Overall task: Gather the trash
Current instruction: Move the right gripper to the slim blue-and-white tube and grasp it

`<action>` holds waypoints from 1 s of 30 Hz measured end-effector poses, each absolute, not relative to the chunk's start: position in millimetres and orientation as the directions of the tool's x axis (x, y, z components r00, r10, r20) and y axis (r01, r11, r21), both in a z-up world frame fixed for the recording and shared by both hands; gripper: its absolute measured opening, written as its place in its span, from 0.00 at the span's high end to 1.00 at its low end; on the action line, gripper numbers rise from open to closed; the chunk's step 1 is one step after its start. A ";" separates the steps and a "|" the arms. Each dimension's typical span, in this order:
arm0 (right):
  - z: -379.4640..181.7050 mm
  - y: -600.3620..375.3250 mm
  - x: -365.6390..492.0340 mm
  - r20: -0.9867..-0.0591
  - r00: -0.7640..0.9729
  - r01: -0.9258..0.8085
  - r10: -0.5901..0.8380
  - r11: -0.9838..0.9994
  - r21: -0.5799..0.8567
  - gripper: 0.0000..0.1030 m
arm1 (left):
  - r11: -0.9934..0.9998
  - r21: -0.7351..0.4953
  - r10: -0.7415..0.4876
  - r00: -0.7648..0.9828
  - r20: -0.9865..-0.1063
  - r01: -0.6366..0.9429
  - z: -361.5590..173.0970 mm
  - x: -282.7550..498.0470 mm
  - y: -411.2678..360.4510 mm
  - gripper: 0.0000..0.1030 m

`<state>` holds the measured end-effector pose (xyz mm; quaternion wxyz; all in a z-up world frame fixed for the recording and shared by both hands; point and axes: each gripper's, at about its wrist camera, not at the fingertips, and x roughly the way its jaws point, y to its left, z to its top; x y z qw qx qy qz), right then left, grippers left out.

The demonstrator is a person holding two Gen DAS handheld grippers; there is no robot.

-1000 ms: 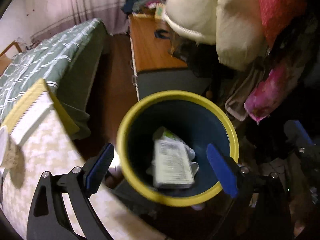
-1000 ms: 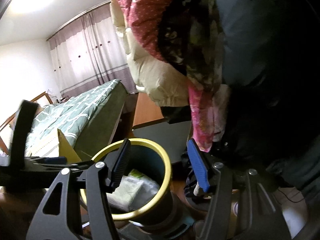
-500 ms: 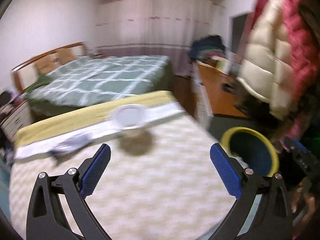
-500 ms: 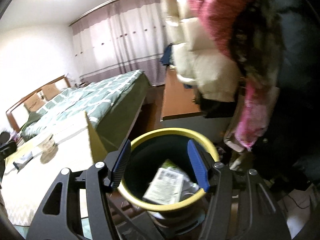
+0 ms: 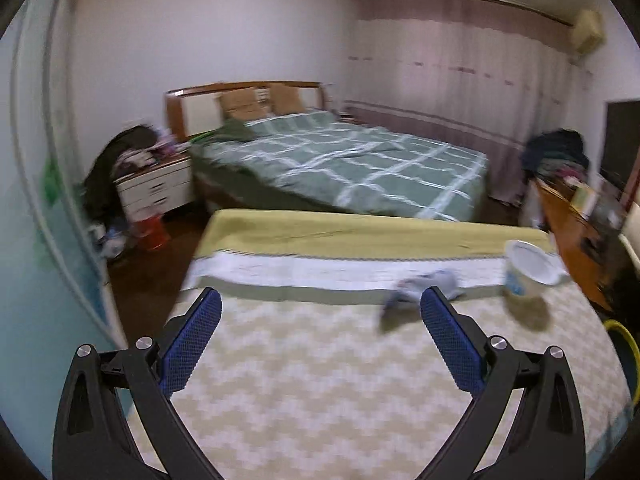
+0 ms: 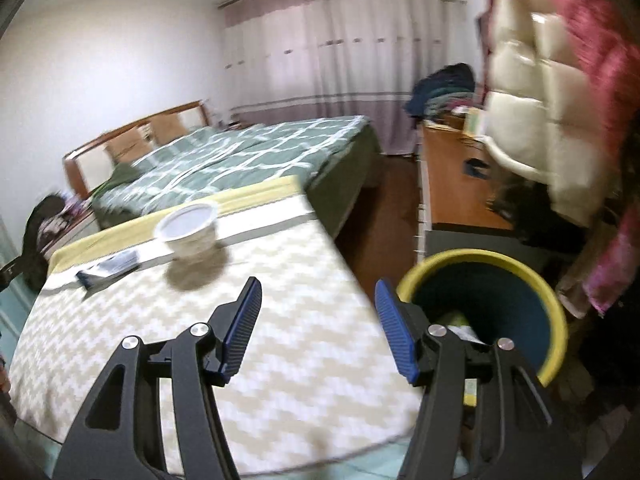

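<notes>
A white paper bowl (image 5: 526, 270) (image 6: 192, 230) stands near the far edge of a table with a zigzag cloth (image 5: 320, 380) (image 6: 180, 340). Beside it lies a crumpled blue-grey wrapper (image 5: 420, 288) (image 6: 108, 268). A dark bin with a yellow rim (image 6: 492, 304) (image 5: 622, 344) stands off the table's right side, with packaging inside. My left gripper (image 5: 318, 336) hangs wide open over the table, short of the wrapper, nothing between its fingers. My right gripper (image 6: 318, 324) is open and empty, over the table's right edge next to the bin.
A bed with a green checked cover (image 5: 340, 164) lies behind the table. A white nightstand (image 5: 156, 188) piled with clothes stands to its left. A wooden desk (image 6: 452, 176) and hanging coats (image 6: 540, 120) crowd the right side, above the bin.
Both grippers have swung left, away from above the bin and round to the table. The box dropped into the bin stays there. The left view now faces the bed and the table.
</notes>
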<state>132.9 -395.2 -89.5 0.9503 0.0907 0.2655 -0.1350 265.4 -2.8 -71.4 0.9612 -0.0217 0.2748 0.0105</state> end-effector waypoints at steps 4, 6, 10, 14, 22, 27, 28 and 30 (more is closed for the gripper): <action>-85.2 -356.9 161.7 -0.551 0.825 0.208 -0.127 0.974 0.086 0.45 | 0.988 -0.051 0.099 0.842 -0.531 -0.148 -85.8 267.7 26.3 0.05; -81.7 -333.6 176.2 -0.560 0.824 0.153 -0.085 0.985 0.075 0.45 | 0.980 -0.031 0.148 0.822 -0.551 -0.197 -93.3 271.7 39.3 0.05; -80.1 -294.4 203.5 -0.587 0.809 0.057 0.009 0.994 0.094 0.45 | 0.963 -0.035 0.200 0.797 -0.570 -0.267 -101.3 275.7 56.5 0.05; -82.4 -241.8 235.1 -0.616 0.782 -0.042 0.098 0.994 0.104 0.45 | 0.947 -0.050 0.237 0.794 -0.559 -0.317 -103.3 273.1 67.7 0.05; -100.7 -166.5 295.1 -0.662 0.740 -0.095 0.121 0.993 0.075 0.45 | 0.916 -0.088 0.278 0.776 -0.566 -0.392 -104.0 271.2 84.9 0.05; -114.3 -166.1 342.0 -0.716 0.693 0.012 0.082 0.992 0.125 0.45 | 0.907 -0.113 0.269 0.764 -0.587 -0.406 -108.7 273.7 92.0 0.05; -116.8 -169.8 349.8 -0.728 0.683 0.049 0.066 0.990 0.135 0.41 | 0.906 -0.112 0.271 0.763 -0.586 -0.408 -108.4 273.6 91.6 0.05; -121.0 -177.1 359.7 -0.744 0.666 0.097 0.052 0.983 0.155 0.36 | 0.906 -0.111 0.272 0.764 -0.585 -0.408 -109.1 273.9 90.6 0.05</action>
